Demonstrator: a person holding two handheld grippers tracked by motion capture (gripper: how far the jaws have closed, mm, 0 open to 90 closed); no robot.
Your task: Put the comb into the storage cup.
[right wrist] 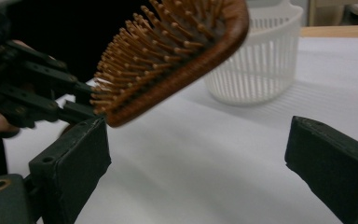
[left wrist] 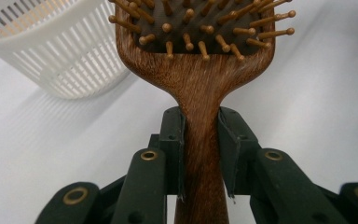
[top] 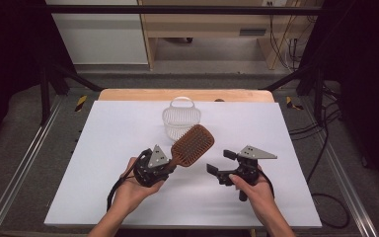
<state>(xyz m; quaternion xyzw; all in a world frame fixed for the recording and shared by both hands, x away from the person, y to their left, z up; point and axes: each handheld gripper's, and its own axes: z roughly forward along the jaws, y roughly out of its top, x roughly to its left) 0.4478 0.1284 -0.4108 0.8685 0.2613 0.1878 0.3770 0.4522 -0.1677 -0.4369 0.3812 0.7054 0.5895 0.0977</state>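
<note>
My left hand-held gripper [top: 169, 166] is clamped on the wooden hairbrush [top: 192, 145] handle at frame centre, carrying it. Next: lower it into the white basket [top: 180, 120] just above; my right hand-held gripper [top: 218, 170] gapes empty.

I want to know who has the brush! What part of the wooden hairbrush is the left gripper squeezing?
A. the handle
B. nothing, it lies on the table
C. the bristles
A: in the left gripper view, the left gripper has its jaws pressed on both sides of the hairbrush handle, below the bristles.
</note>
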